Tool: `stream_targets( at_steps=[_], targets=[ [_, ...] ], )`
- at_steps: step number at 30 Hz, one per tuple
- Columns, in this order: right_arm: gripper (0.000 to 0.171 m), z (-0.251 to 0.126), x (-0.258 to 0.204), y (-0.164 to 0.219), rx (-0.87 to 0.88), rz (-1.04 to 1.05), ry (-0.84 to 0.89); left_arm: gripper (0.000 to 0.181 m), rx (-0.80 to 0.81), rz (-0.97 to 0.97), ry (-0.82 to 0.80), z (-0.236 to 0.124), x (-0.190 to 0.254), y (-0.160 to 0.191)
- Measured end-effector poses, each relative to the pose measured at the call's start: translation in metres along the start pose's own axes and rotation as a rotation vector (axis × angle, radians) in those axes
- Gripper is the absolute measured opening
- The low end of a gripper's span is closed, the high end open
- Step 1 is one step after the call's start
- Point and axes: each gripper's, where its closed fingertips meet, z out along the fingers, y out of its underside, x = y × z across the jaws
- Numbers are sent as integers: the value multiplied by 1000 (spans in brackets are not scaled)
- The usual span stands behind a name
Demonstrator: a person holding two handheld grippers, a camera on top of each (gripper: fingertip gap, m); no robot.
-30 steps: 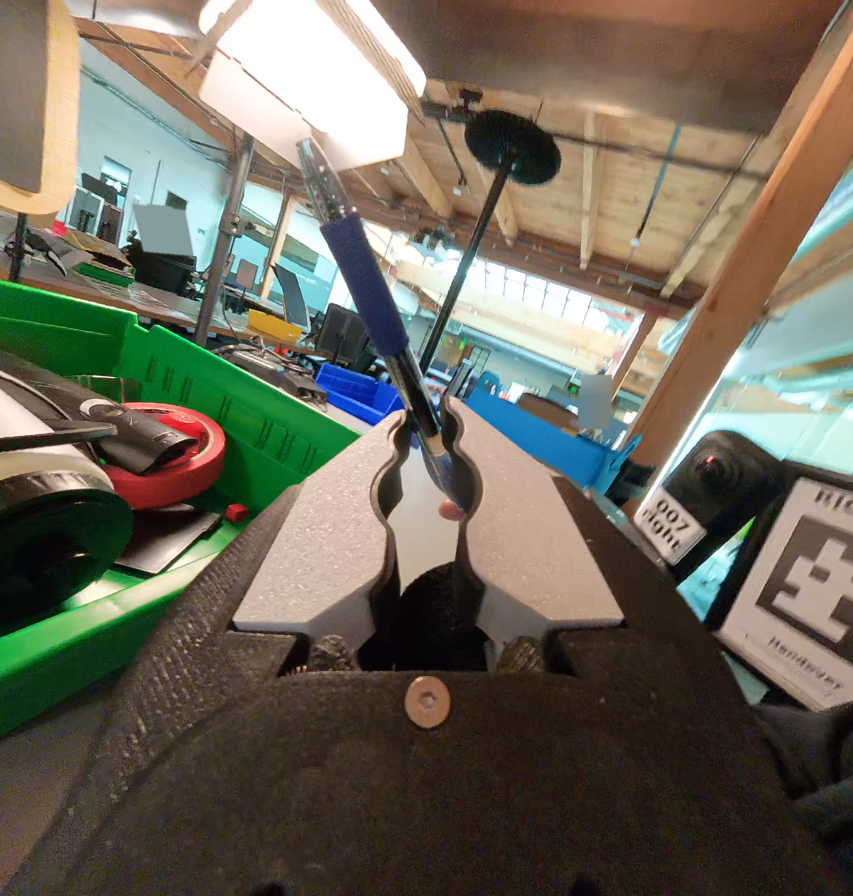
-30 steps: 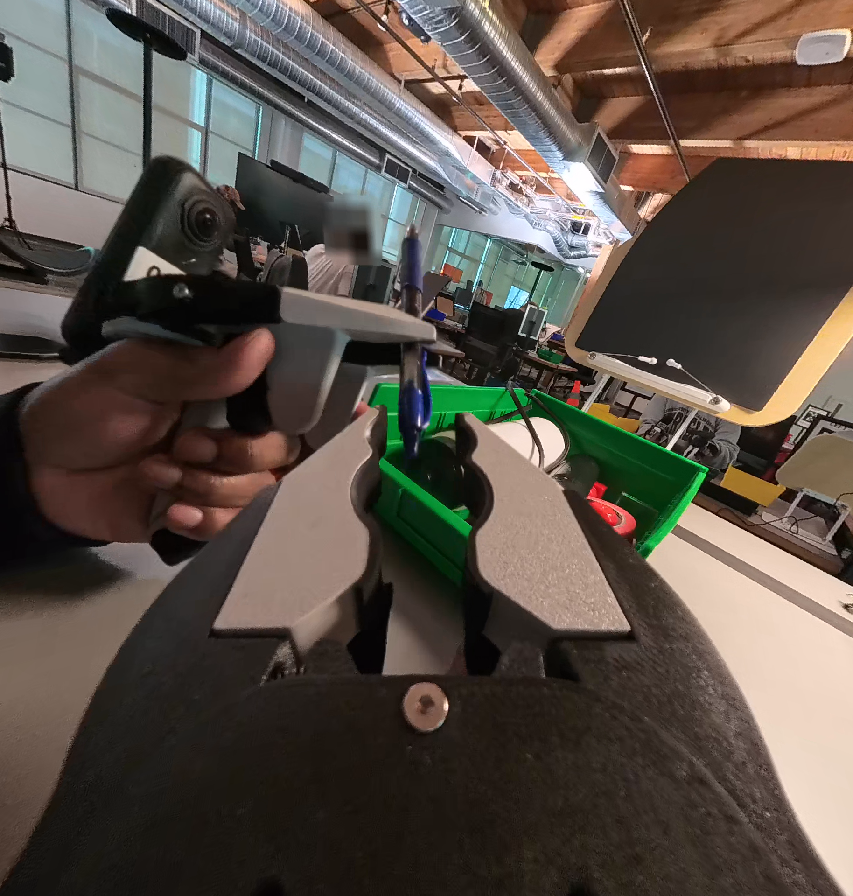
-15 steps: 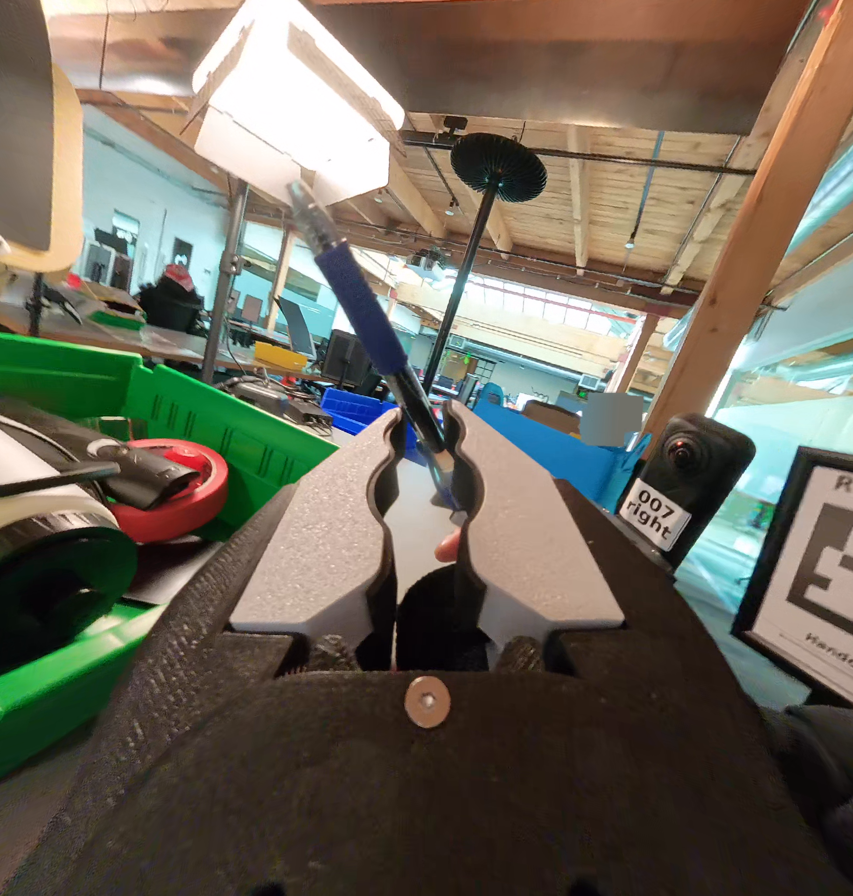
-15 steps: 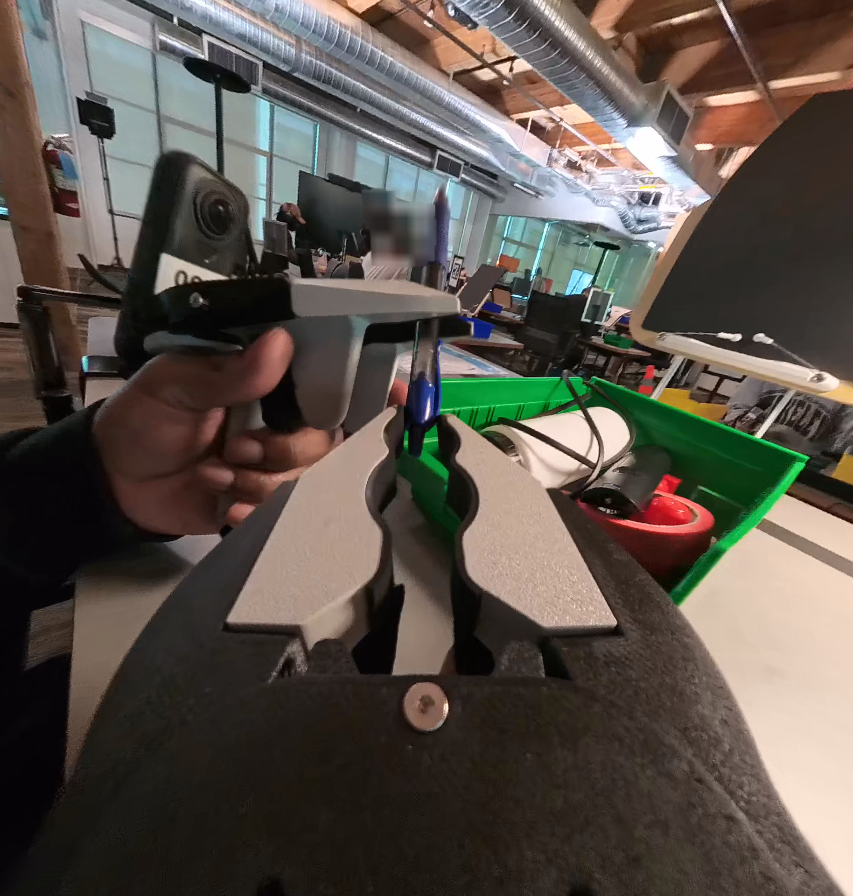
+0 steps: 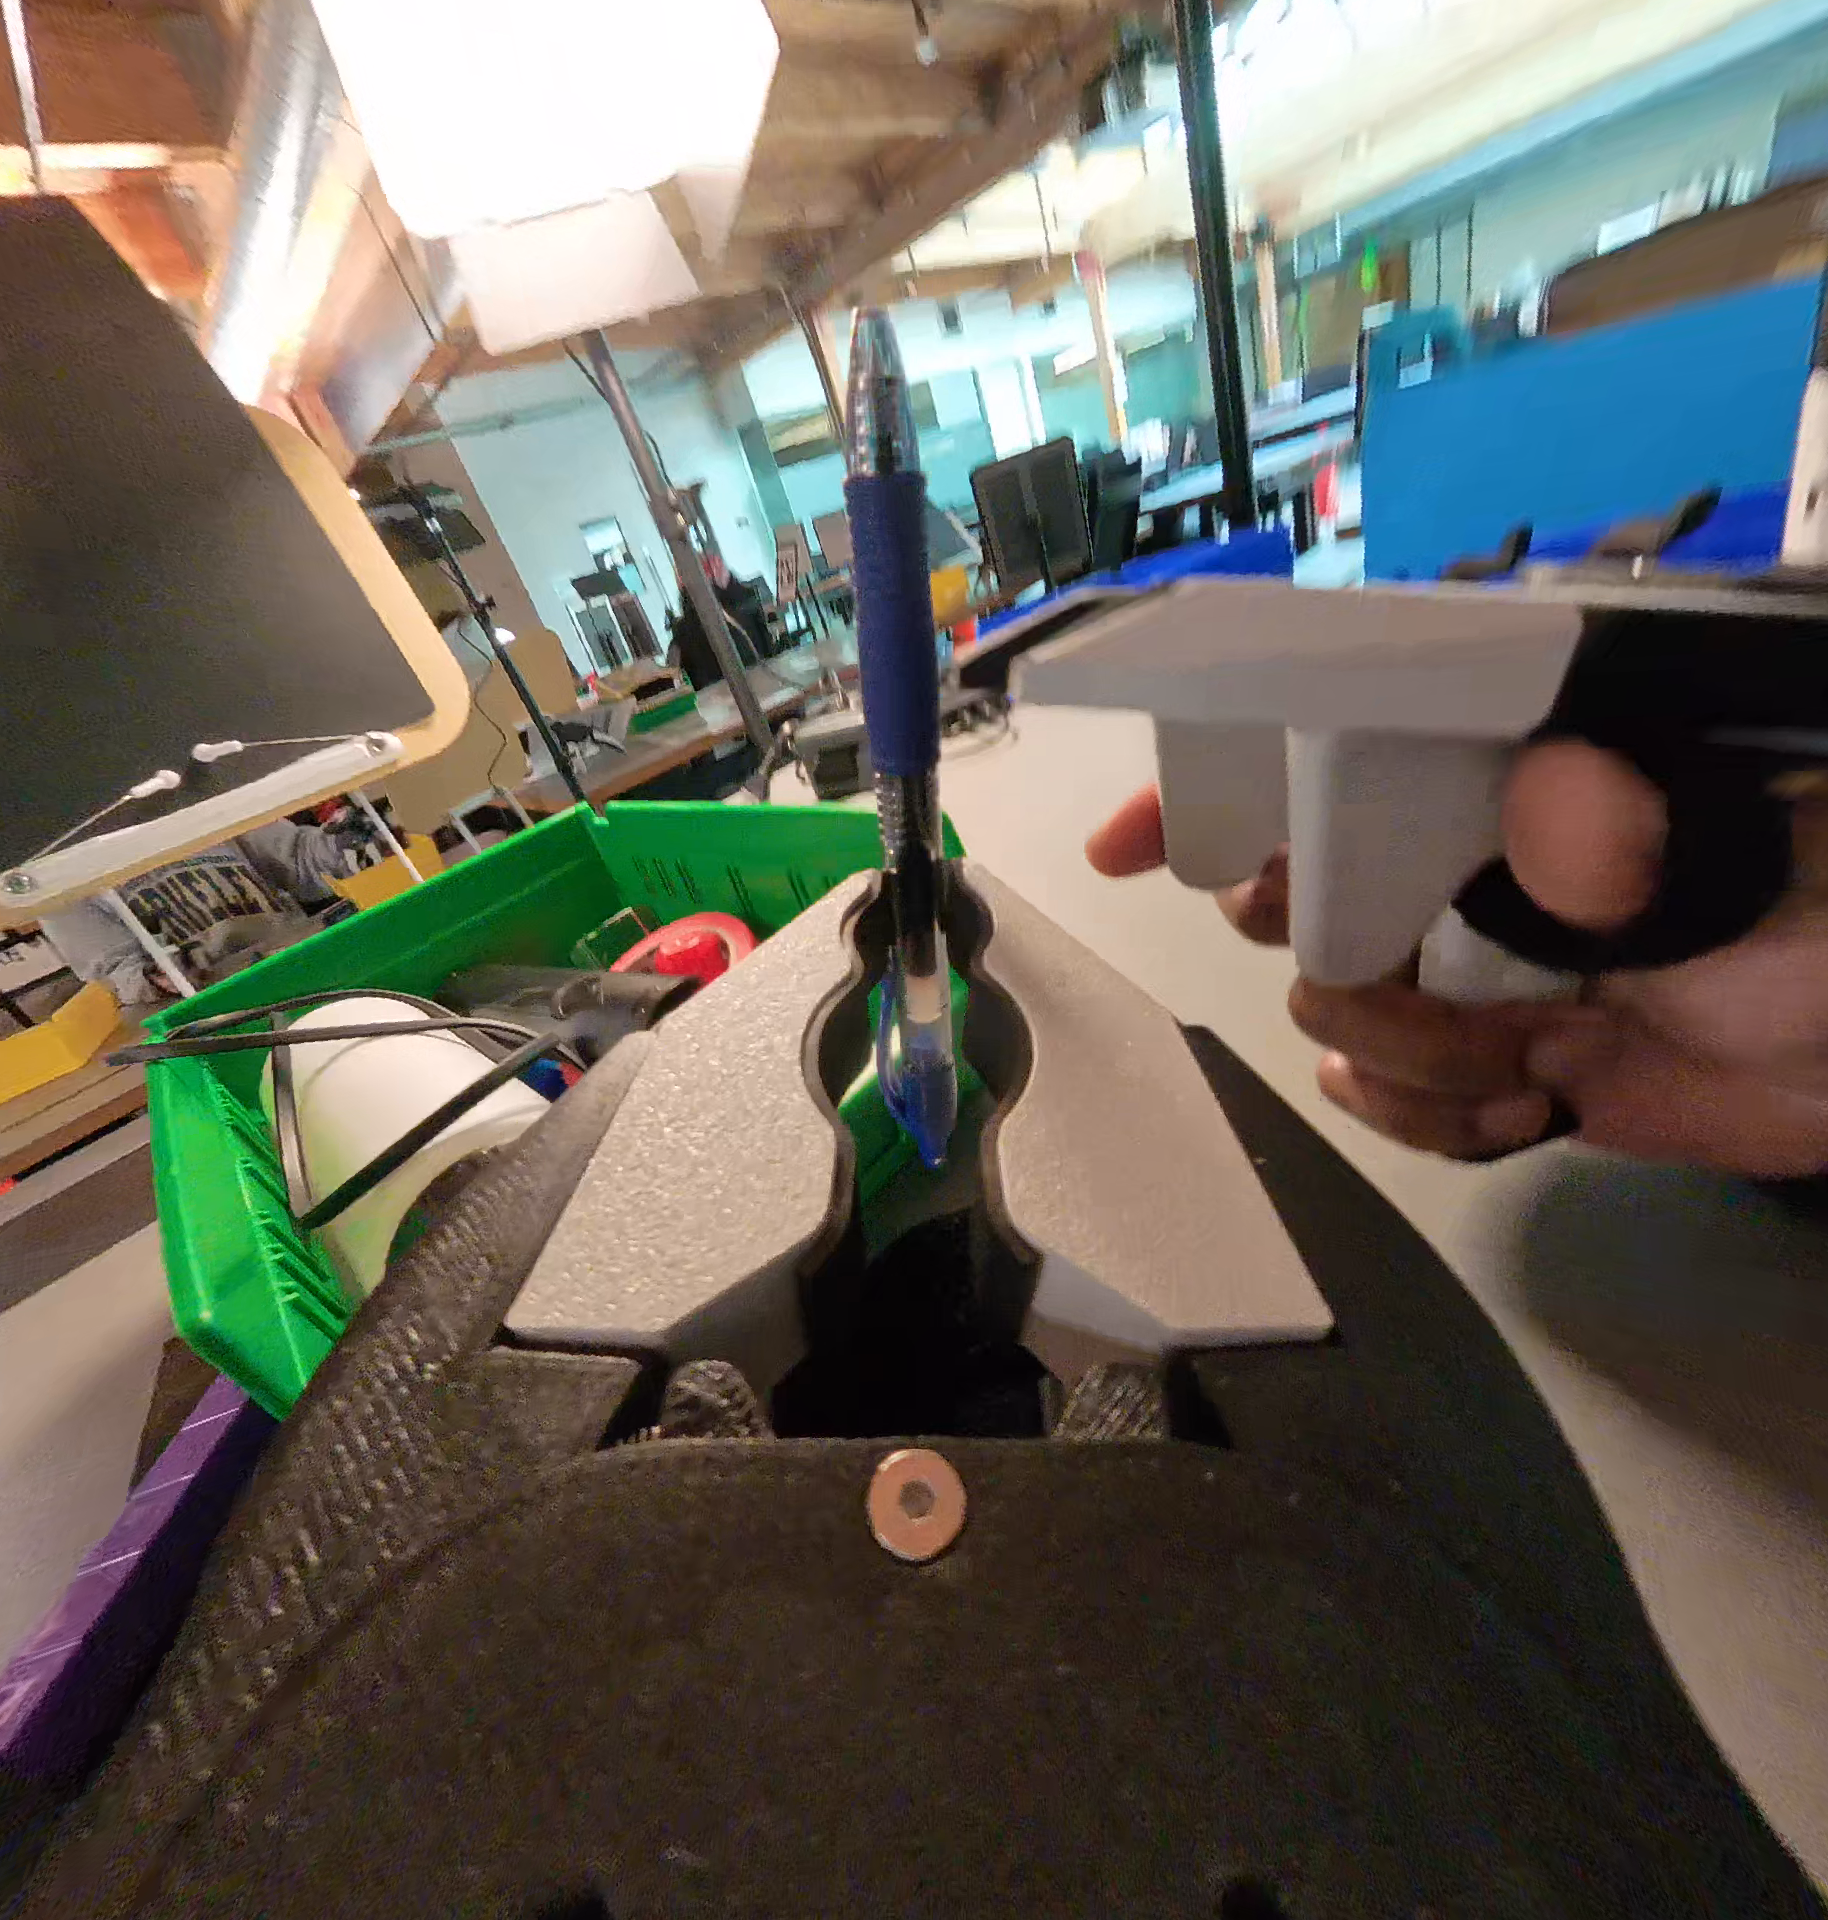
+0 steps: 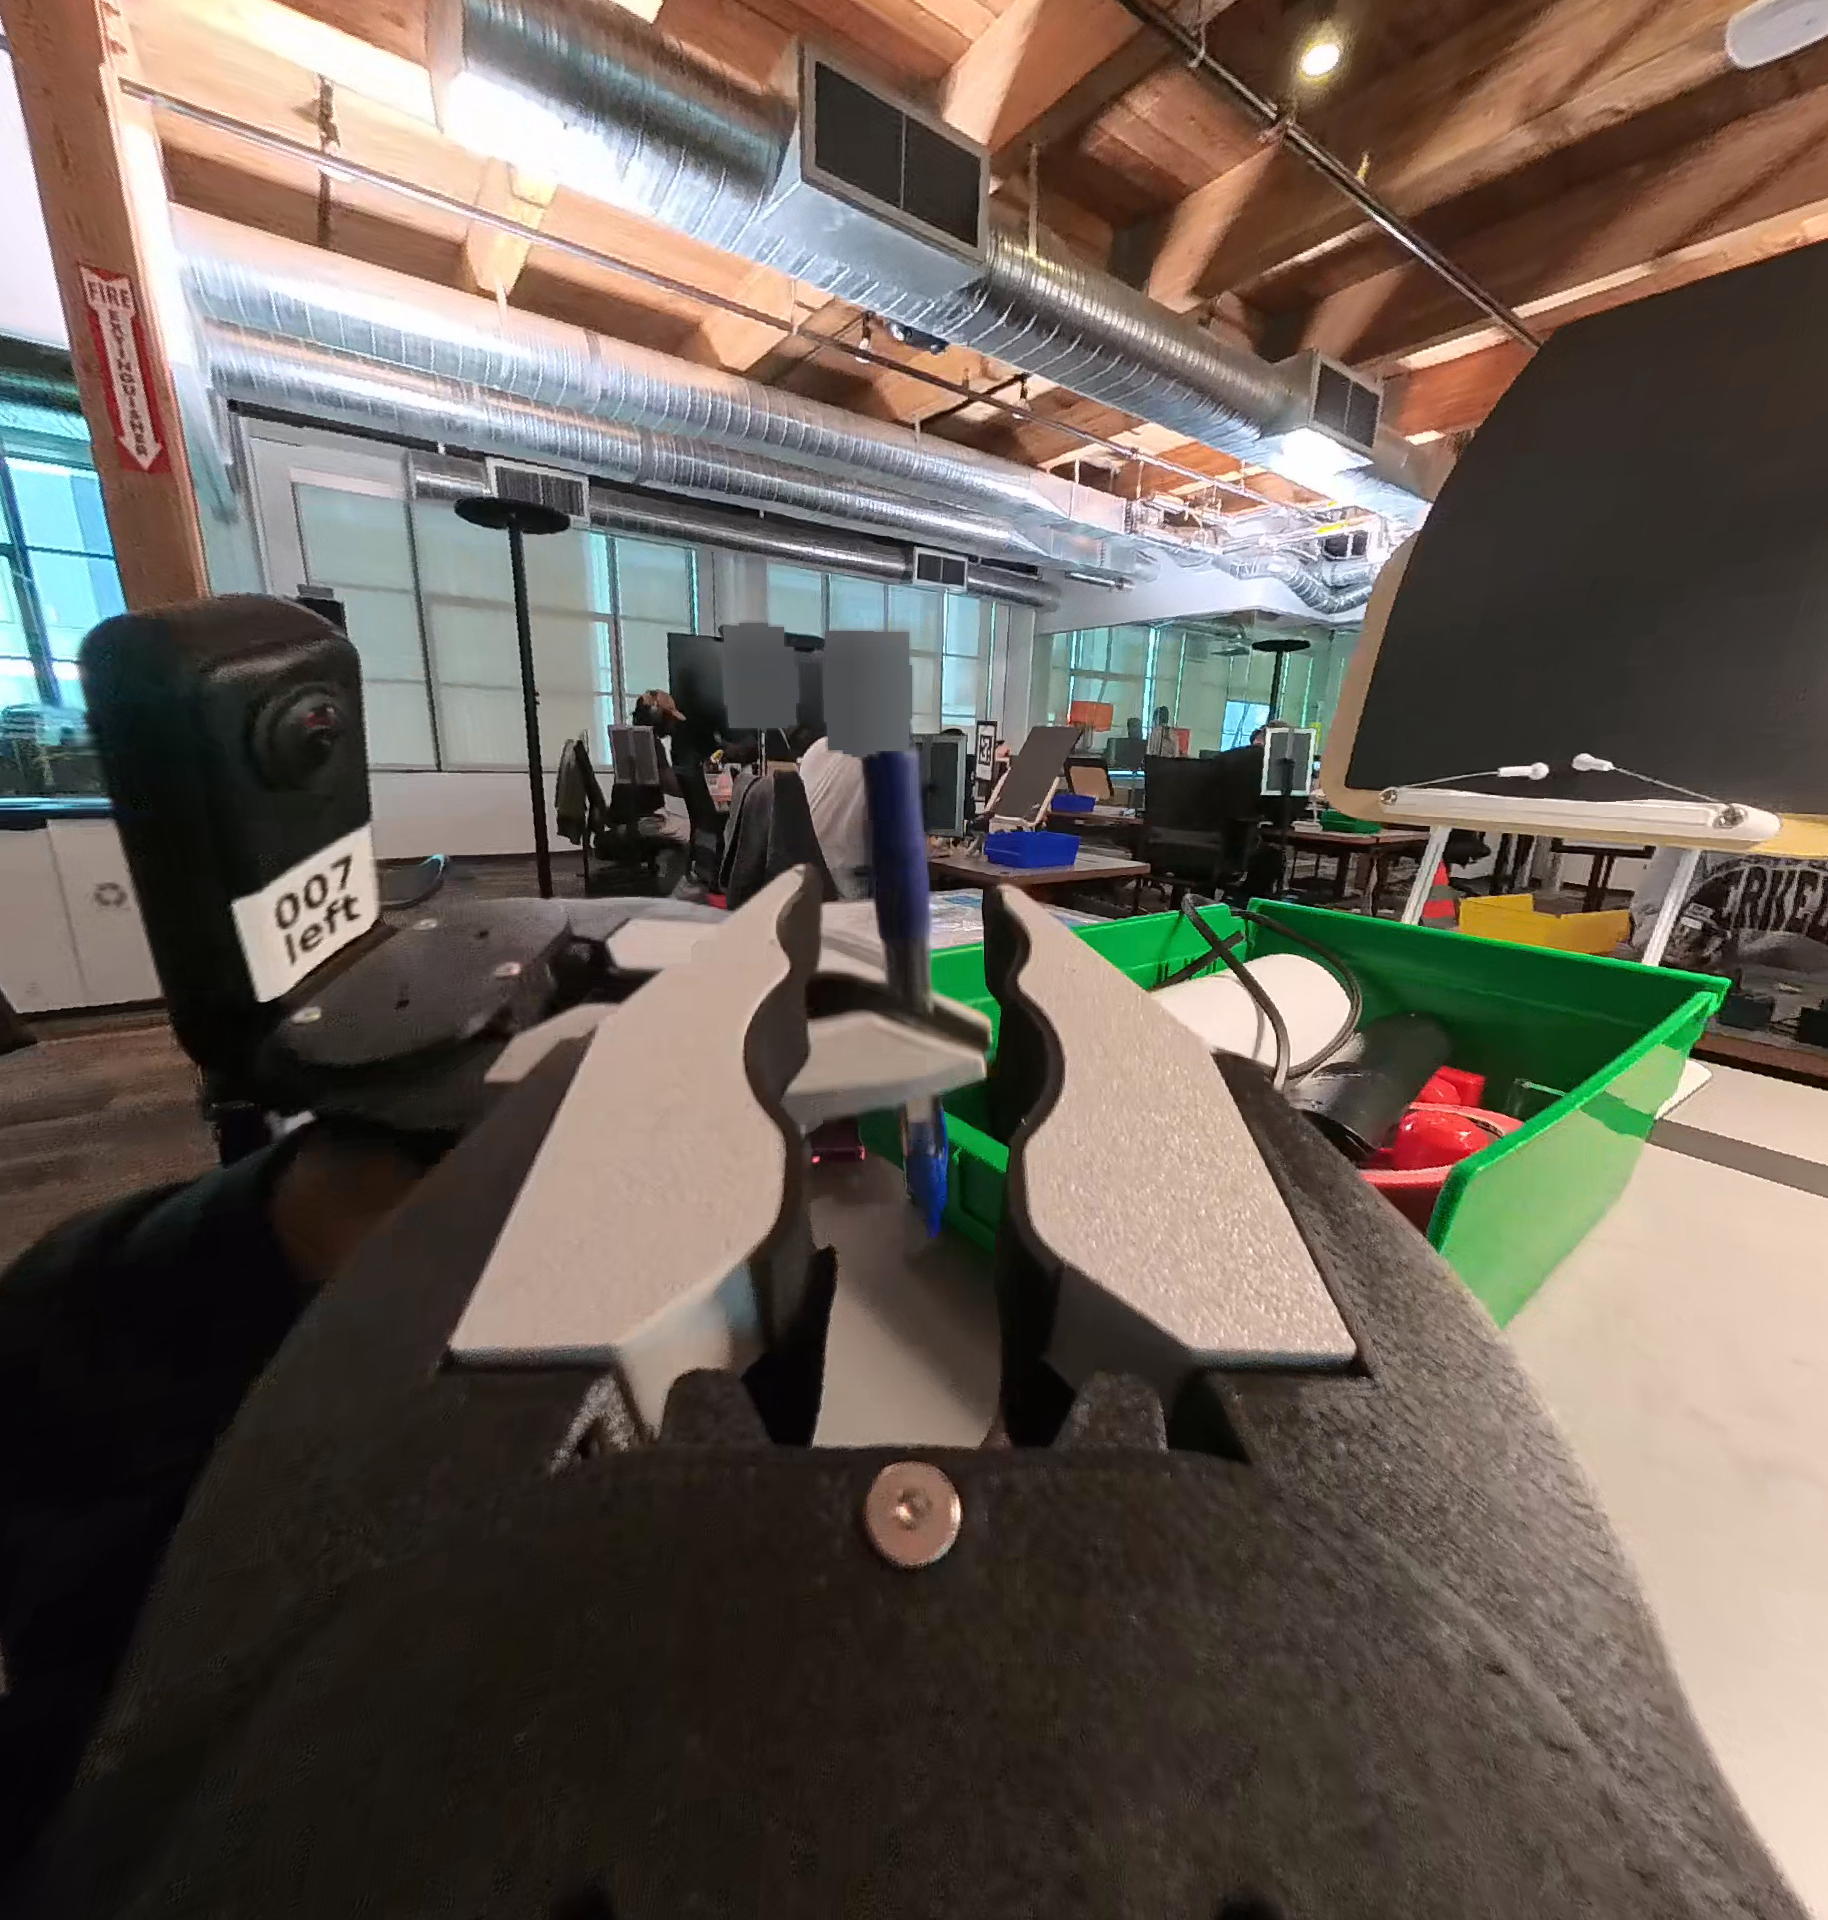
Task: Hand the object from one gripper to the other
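Note:
A blue pen (image 5: 889, 623) stands upright, clamped near its clip end between the fingertips of my left gripper (image 5: 915, 896), which is shut on it. In the right wrist view the left gripper (image 6: 889, 1044) comes in from the left with the pen (image 6: 897, 831) in it. My right gripper (image 6: 897, 904) is open and empty, and the pen lines up with the gap between its fingers. In the left wrist view the right gripper (image 5: 1045, 665), held by a hand (image 5: 1575, 1039), points at the pen from the right, its tips just short of it.
A green bin (image 5: 422, 935) sits behind the pen on the pale table (image 5: 1149, 935), holding a white roll, red tape and a black cable; it is on the right in the right wrist view (image 6: 1512, 1174). A black board (image 6: 1668, 571) hangs above it. There is about 4 cm between the tips of the two grippers.
The left gripper has swung round, so the pen now stands upright in its view. The right gripper has opened wider and faces the pen head-on, close to it.

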Motion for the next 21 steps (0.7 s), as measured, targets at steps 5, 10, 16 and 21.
stream_targets(
  at_steps=[5, 10, 16, 21],
  targets=[
    [22, 5, 7, 18, -97, -2, 41, 10, -118, 129, 27, 8, 14, 21],
    [12, 5, 12, 24, -122, 19, 57, 10, -144, 116, 56, 8, 19, 26],
    [12, 4, 16, 24, -120, 22, 77, 10, -148, 103, 63, 9, 20, 27],
    [13, -1, 23, 10, -38, 109, 84, 28, -51, 2, 89, 6, 20, 9]
  ],
)
